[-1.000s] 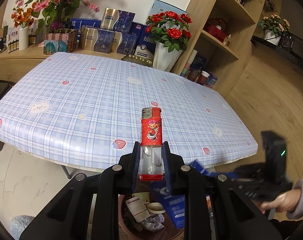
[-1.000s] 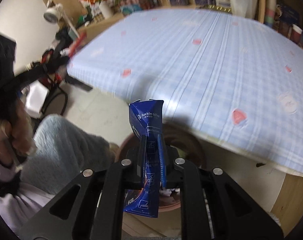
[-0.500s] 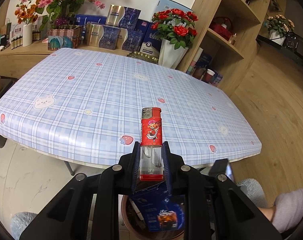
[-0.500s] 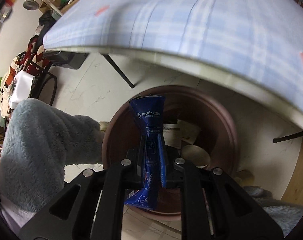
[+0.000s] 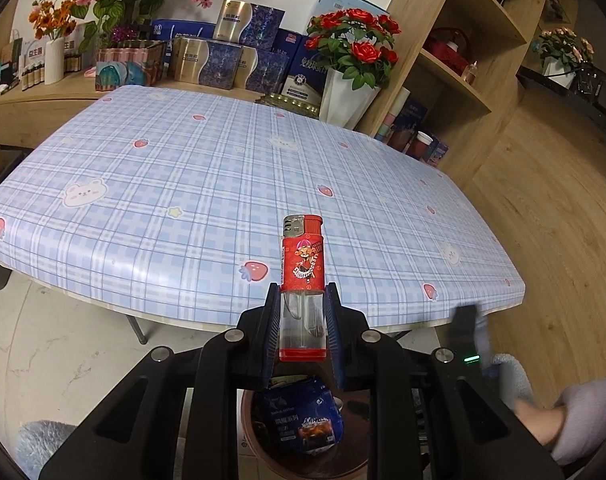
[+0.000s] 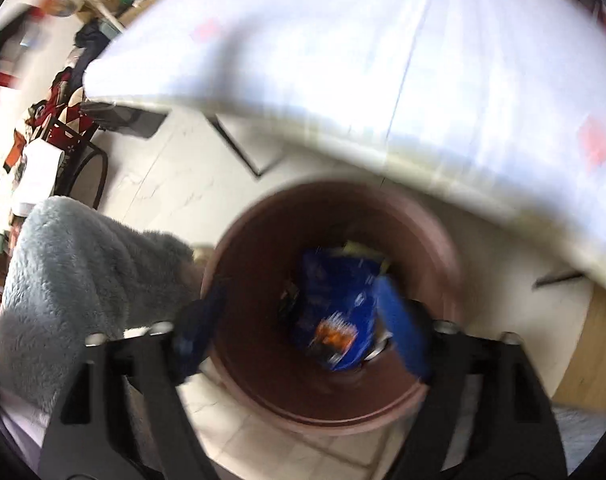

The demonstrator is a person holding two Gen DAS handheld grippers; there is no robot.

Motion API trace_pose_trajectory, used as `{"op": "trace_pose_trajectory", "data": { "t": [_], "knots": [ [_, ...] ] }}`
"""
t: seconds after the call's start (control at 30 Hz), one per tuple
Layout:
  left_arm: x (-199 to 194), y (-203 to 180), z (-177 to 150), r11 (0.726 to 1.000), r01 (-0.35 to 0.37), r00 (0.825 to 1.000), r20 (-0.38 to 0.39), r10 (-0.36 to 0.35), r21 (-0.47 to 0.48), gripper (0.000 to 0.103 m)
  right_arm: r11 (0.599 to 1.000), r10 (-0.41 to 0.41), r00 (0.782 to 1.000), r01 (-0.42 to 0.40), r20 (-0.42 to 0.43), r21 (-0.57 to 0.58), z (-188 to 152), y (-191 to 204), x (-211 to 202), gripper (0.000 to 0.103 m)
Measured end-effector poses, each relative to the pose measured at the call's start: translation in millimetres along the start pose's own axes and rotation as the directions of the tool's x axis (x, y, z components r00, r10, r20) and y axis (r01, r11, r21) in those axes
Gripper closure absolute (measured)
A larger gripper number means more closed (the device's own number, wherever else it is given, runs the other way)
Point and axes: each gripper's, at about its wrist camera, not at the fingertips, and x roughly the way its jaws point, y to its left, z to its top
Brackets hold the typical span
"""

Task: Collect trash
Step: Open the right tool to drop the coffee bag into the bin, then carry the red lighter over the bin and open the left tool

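Trash: the blue coffee packet (image 6: pixel 337 308) lies in the brown bin (image 6: pixel 263 384) under the desk's (image 5: pixel 191 184) near edge; my right gripper (image 6: pixel 303 332) has just sprung apart, empty. Left gripper (image 5: pixel 303 330) clamps the lighter (image 5: pixel 303 276); I'd drop that next.

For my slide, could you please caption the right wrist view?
Right tool open above the brown bin, blue wrapper inside.

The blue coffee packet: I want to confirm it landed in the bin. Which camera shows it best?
The left wrist view: the blue coffee packet lies sharp inside the brown bin, partly hidden by the gripper. The right wrist view shows it whole in the bin, but motion-blurred.
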Motion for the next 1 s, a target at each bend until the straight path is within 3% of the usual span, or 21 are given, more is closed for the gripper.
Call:
{"op": "trace_pose_trajectory", "data": {
  "t": [0.1, 0.17, 0.3, 0.5, 0.63, 0.8, 1.0],
  "knots": [
    [4, -3, -1, 1.000, 0.008, 1.000, -0.010, -0.008, 0.006, 0.081, 0.998, -0.047, 0.991, 0.052, 0.125, -0.044, 5, 5, -41, 0.009],
    [7, -6, -3, 1.000, 0.013, 1.000, -0.018, -0.012, 0.013, 0.081, 0.996, -0.072, 0.974, 0.081, 0.215, -0.034, 7, 5, -68, 0.006],
    [14, -16, -6, 0.999, 0.025, 0.999, -0.041, -0.024, 0.036, 0.081, 0.994, -0.113, 0.918, 0.110, 0.380, 0.029, 12, -4, -114, 0.006],
    [30, -31, -16, 0.995, 0.055, 0.993, -0.110, -0.045, 0.086, 0.081, 0.983, -0.167, 0.835, 0.100, 0.525, 0.153, 20, -24, -160, 0.006],
    [49, -43, -31, 0.987, 0.079, 0.981, -0.186, -0.052, 0.139, 0.081, 0.975, -0.177, 0.806, 0.065, 0.564, 0.212, 20, -45, -173, 0.006],
    [81, -58, -59, 0.970, 0.135, 0.942, -0.330, -0.063, 0.201, 0.081, 0.968, -0.174, 0.787, 0.025, 0.593, 0.251, 16, -69, -186, 0.006],
    [126, -77, -102, 0.929, 0.189, 0.867, -0.498, -0.006, 0.317, 0.081, 0.957, -0.212, 0.759, 0.034, 0.616, 0.287, 11, -89, -209, 0.006]
  ]
}}
